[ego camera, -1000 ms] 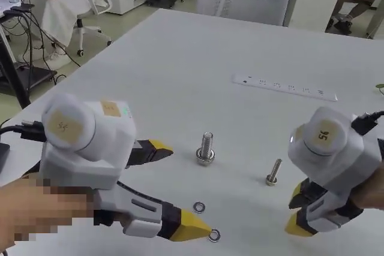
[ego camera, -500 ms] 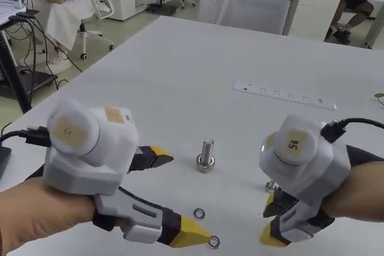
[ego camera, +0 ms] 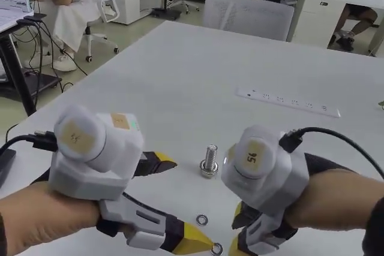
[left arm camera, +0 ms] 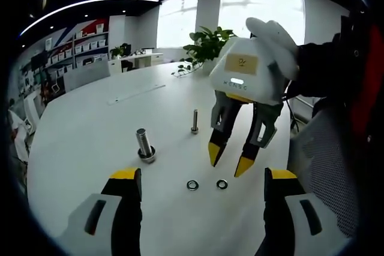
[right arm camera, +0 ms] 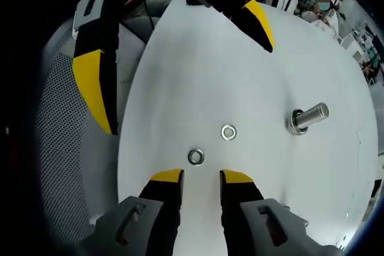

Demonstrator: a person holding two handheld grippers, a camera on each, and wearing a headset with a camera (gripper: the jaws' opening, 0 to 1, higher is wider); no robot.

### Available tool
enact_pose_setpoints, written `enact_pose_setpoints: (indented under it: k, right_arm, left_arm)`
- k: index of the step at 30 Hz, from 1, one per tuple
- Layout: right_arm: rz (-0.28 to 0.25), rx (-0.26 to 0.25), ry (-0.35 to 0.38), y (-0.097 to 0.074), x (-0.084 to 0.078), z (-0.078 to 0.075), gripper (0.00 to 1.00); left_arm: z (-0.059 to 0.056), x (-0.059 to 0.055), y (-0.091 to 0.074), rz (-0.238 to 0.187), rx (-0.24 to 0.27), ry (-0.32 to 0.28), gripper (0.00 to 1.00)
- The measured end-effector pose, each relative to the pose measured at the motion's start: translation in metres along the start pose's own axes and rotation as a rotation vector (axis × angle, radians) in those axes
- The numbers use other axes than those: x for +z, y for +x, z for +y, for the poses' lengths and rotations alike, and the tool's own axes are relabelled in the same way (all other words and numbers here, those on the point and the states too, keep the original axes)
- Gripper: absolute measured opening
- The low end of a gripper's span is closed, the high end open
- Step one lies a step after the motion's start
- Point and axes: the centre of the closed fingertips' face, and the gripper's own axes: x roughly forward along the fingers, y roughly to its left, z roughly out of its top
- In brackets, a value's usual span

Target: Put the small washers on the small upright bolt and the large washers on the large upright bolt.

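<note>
Left gripper point(ego camera: 187, 205): left of large bolt point(ego camera: 210, 160); fingers spread wide, empty.
Large bolt: upright on table point(ego camera: 180, 76).
Far washer point(ego camera: 202, 219), near washer point(ego camera: 216, 248): flat on table, on person's side of large bolt, neither on a bolt.
Small bolt point(left arm camera: 194, 121): upright, right of large bolt, apart from it.
Right gripper point(right arm camera: 201, 177): right of large bolt, tips just short of near washer; fingers slightly parted, empty.
</note>
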Motion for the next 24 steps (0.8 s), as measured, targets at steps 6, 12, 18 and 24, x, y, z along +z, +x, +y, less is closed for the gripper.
enact_pose_setpoints:
  k: [6, 12, 18, 24]
  right_arm:
    - [0.013, 0.013, -0.033, 0.011, 0.005, 0.005, 0.25]
    - [0.023, 0.023, -0.041, 0.017, 0.005, 0.006, 0.24]
    - [0.024, 0.021, -0.048, 0.019, 0.007, 0.006, 0.22]
    - [0.039, -0.006, -0.088, 0.020, 0.006, 0.004, 0.19]
  left_arm:
    - [0.000, 0.000, -0.001, -0.005, 0.000, -0.001, 0.84]
    - [0.001, 0.001, -0.001, -0.010, 0.002, -0.001, 0.84]
    - [0.001, 0.002, -0.002, -0.015, 0.004, -0.003, 0.84]
    - [0.002, 0.002, -0.002, -0.019, 0.006, -0.003, 0.84]
